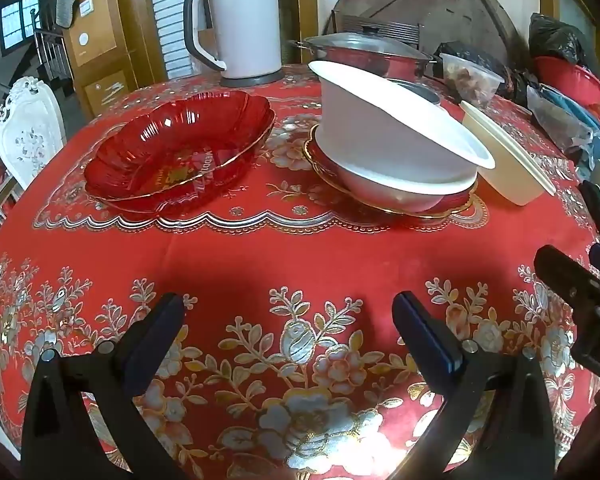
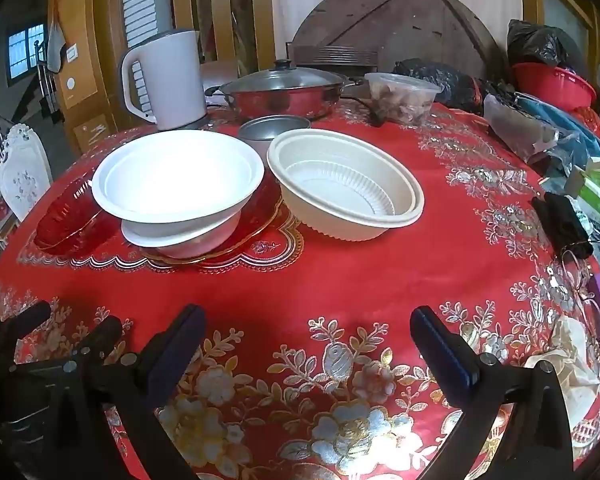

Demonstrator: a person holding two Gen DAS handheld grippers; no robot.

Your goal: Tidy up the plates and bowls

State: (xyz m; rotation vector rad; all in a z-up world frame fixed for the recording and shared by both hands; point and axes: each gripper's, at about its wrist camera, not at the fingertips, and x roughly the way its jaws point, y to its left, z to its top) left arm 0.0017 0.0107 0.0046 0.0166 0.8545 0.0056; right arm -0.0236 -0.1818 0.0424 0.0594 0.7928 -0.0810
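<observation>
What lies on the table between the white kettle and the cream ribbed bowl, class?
A grey metal tin stands between the white kettle and the cream ribbed bowl; the right wrist view shows it clearly, behind the stacked white bowls.

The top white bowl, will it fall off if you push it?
Probably yes. The top white bowl sits tilted on the lower bowl, not nested flat, so a nudge could slide or tip it. It looks like thin plastic, so likely light and unlikely to break. Both grippers are open, away from it.
</observation>
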